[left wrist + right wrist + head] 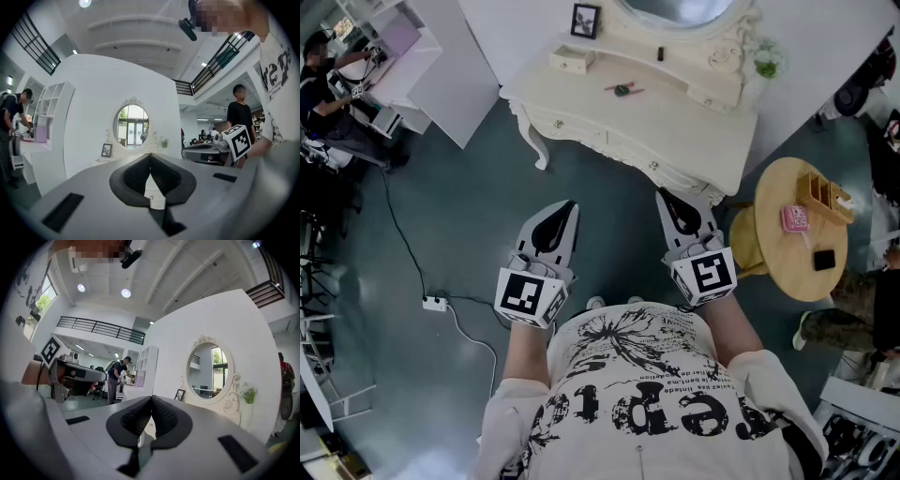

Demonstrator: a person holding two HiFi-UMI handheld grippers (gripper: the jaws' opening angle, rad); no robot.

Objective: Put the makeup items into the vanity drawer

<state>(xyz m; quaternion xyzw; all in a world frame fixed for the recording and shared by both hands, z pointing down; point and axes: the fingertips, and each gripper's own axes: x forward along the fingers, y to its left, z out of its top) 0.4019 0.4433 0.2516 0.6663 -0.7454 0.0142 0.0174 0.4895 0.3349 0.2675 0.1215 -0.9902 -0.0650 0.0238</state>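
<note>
Both tongs are pressed together with nothing between them. The left tongs (568, 208) and right tongs (666, 197) hang in front of my chest, well apart from the vanity (581, 105). The makeup items (622, 89) lie flat near the middle of its surface, and a small dark stick (659, 54) stands farther back.

As I judge it, the main risk is the order of moves. The front drawers (609, 139) look closed, so if I pick up an item first I have no free tongs for the small knobs. The items are thin and flat, so pads coming down askew could skid them off the edge. The round stool (778, 192) stands just beside my right arm and could be bumped.

The items are too small for me to tell what they are. Both gripper views show the mirror, but the tongs' own bodies hide the surface. I cannot tell whether the front drawers or the little drawer box (572, 59) is meant.
</note>
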